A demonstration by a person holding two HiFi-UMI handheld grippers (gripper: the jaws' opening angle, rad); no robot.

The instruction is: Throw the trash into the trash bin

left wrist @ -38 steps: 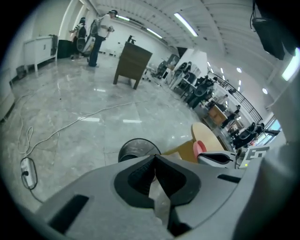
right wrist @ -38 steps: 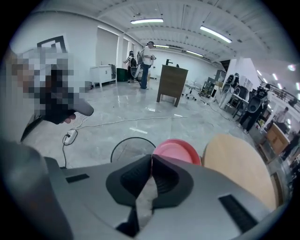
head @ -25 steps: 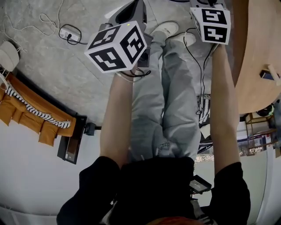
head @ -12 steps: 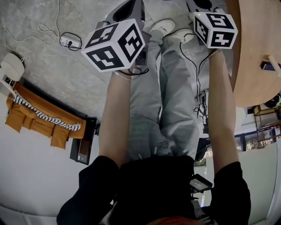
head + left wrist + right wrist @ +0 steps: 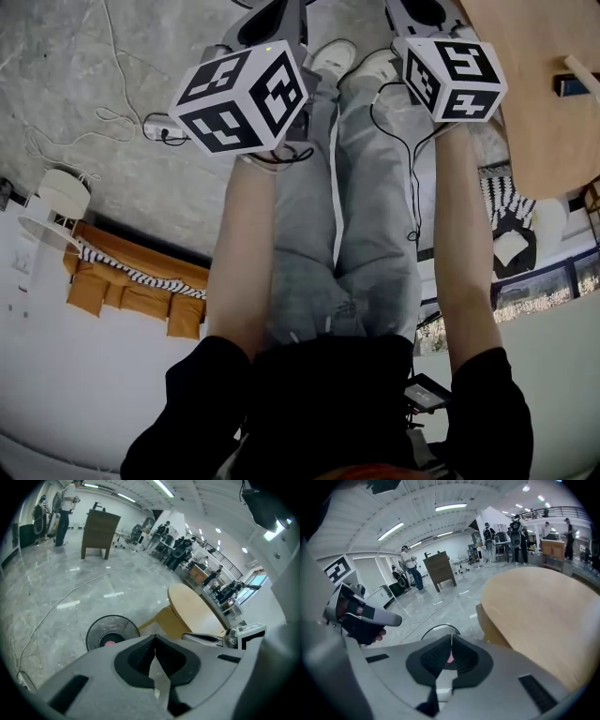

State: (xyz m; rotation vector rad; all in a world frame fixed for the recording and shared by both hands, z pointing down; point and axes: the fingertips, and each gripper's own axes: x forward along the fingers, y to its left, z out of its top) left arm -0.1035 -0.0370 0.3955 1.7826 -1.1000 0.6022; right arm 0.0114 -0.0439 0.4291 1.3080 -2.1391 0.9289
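In the left gripper view the black round trash bin point(image 5: 112, 631) stands on the grey floor just beyond my left gripper point(image 5: 154, 637), and a pink scrap point(image 5: 109, 643) lies inside it. That gripper's jaws meet at the tips with nothing between them. My right gripper point(image 5: 451, 637) is shut too and holds nothing. Behind its tips I see the bin's rim point(image 5: 437, 629) and a bit of pink point(image 5: 450, 657) through the gap. In the head view only the two marker cubes, left point(image 5: 242, 98) and right point(image 5: 453, 75), show above the person's legs; the jaws are hidden there.
A round wooden table point(image 5: 197, 609) stands right beside the bin, at the right in the right gripper view point(image 5: 543, 616) and at the head view's top right corner point(image 5: 539, 84). A power strip with cables point(image 5: 164, 131) lies on the floor to the left. People stand far off.
Both marker cubes have shifted a little across the floor, and the right one has rolled. The floor and the table have slid in the head view as the person moved.
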